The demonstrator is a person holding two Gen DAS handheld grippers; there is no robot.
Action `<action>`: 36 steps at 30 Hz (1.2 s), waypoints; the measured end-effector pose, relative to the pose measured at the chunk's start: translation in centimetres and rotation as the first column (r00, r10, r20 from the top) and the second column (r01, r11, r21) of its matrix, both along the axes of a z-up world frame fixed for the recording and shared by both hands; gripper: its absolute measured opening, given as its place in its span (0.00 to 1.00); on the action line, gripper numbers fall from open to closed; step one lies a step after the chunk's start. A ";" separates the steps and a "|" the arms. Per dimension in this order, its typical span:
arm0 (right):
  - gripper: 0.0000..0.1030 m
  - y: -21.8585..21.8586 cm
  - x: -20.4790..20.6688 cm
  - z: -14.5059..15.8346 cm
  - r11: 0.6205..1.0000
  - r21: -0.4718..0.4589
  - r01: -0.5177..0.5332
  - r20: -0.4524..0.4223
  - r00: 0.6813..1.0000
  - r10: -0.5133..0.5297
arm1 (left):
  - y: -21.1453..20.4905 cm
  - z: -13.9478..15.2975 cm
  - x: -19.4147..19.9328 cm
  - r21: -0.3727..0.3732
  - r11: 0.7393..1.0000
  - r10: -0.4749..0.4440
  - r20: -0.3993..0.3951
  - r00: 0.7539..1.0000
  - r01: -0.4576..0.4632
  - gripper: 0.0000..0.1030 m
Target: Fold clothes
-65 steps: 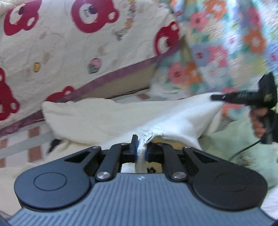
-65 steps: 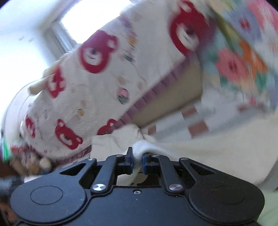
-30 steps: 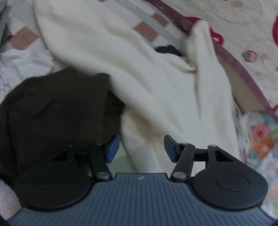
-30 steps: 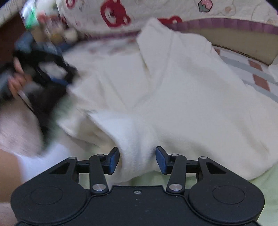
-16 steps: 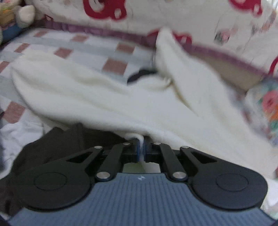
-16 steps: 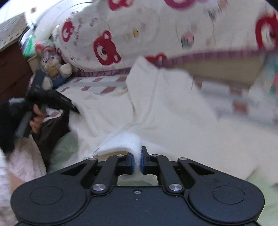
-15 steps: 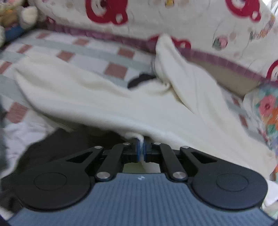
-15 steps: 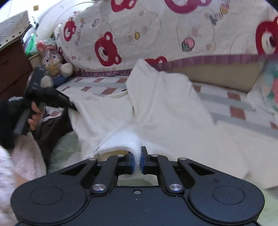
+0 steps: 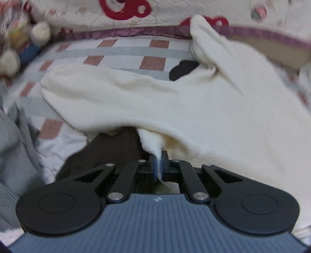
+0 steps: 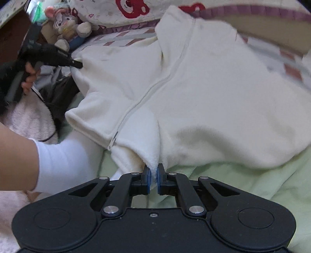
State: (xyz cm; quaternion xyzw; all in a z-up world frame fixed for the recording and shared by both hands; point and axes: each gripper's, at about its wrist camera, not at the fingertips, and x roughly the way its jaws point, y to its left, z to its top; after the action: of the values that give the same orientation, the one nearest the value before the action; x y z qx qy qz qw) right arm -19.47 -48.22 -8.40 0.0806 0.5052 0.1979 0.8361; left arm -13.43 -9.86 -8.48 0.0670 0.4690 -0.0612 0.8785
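A cream fleece zip jacket [image 10: 204,93] lies spread front-up on the bed, its zipper [image 10: 143,95] running from the collar at the top down to the hem. My right gripper [image 10: 153,173] is shut on the bottom hem just right of the zipper's end. My left gripper [image 9: 159,164] is shut on a fold of the same cream jacket [image 9: 175,105] at its near edge. In the right wrist view the left gripper [image 10: 76,64] pinches the jacket's left side, held by a hand [image 10: 29,77].
A dark brown garment [image 9: 108,149] lies under the jacket's edge. A grey cloth [image 9: 11,140] is at left. A checked sheet [image 9: 124,52], a bear-print quilt [image 9: 155,13] and a plush toy [image 10: 66,25] lie behind. A white sock [image 10: 62,161] and green bedding [image 10: 252,186] are near.
Both grippers went from open around the cream fabric to shut on it. The jacket now lies spread flatter, zipper side up, and both views have swung to look over it.
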 end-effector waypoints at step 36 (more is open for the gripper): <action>0.38 11.2 16.1 10.6 0.930 -0.127 -0.344 0.138 0.923 0.360 | 17.3 -0.9 13.7 -0.377 0.730 0.508 -0.259 0.821 -0.570 0.36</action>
State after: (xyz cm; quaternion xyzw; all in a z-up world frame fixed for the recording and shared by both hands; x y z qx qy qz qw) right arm -3.35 -37.02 2.22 -0.0696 0.4523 0.3252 0.8275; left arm 0.30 7.48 -9.35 -0.2762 0.5013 0.0885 0.8152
